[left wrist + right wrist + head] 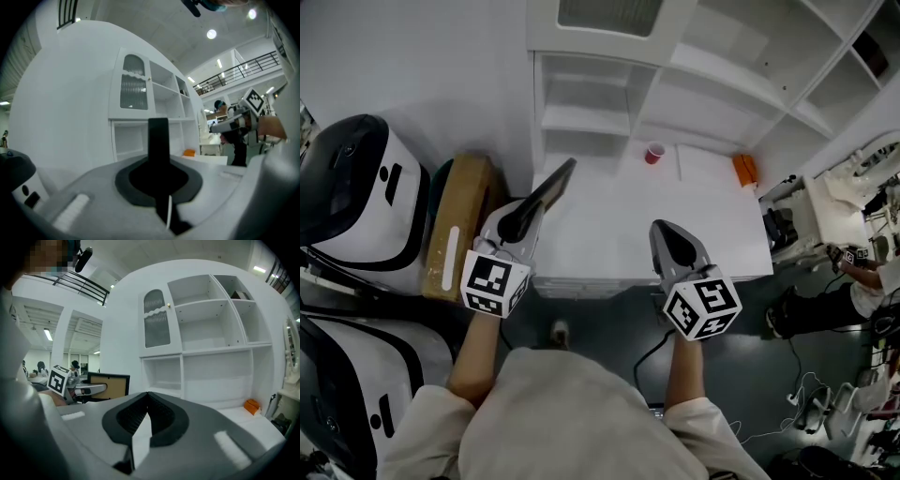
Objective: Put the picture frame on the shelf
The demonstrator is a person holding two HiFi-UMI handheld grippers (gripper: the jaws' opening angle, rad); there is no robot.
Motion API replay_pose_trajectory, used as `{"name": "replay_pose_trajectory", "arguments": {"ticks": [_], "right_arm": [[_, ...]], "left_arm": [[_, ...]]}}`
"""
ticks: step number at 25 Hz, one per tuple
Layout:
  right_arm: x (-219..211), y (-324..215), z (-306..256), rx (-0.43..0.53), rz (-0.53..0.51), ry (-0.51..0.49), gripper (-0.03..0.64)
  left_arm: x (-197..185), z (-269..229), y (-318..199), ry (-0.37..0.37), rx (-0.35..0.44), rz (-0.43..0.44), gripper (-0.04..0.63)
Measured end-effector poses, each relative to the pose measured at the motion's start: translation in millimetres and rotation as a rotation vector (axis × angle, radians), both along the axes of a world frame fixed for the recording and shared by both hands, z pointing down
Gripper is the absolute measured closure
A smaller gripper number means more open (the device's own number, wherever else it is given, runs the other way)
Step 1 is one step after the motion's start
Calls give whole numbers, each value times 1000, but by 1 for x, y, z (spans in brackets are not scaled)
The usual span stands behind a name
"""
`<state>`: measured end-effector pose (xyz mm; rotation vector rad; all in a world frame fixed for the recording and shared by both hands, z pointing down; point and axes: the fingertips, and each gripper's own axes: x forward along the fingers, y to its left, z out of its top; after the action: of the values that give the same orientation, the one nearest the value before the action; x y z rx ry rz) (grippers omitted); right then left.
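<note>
The picture frame (553, 187), dark-edged with a brown back, stands tilted over the left end of the white counter (609, 234). My left gripper (528, 217) is shut on its lower edge. In the left gripper view the frame (158, 136) rises edge-on as a black bar from between the jaws of my left gripper (158, 168). My right gripper (671, 234) hovers over the counter's front right, shut with nothing in it. In the right gripper view its jaws (147, 397) meet, and the frame (110, 387) shows at left. The white shelf unit (581, 120) stands behind the counter.
A red cup (653, 152) and an orange object (745, 169) sit at the back of the counter. A cardboard box (464, 220) and black-and-white machines (356, 187) stand at left. A person (862, 277) and cables are on the floor at right.
</note>
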<state>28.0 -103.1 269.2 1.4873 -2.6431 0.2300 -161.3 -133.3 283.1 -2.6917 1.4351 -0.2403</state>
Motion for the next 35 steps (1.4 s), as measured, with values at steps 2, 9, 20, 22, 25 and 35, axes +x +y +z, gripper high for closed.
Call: {"name": "replay_pose_trajectory", "arguments": {"ticks": [2, 9, 20, 22, 25, 35], "right_arm": [[1, -10, 3, -5, 6, -3, 611], [0, -34, 18, -20, 26, 1, 611], [14, -84, 45, -81, 41, 9, 611], [18, -94, 52, -94, 46, 4, 611], [29, -110, 63, -123, 56, -6, 611], [44, -153, 99, -165, 48, -18, 611]], "left_arm": [[1, 4, -12, -22, -2, 4, 583], [7, 29, -47, -93, -20, 35, 583], [29, 79, -113, -221, -81, 58, 583], [32, 90, -127, -241, -97, 52, 583], [39, 109, -150, -263, -131, 45, 583], [67, 160, -214, -384, -130, 42, 582]]}}
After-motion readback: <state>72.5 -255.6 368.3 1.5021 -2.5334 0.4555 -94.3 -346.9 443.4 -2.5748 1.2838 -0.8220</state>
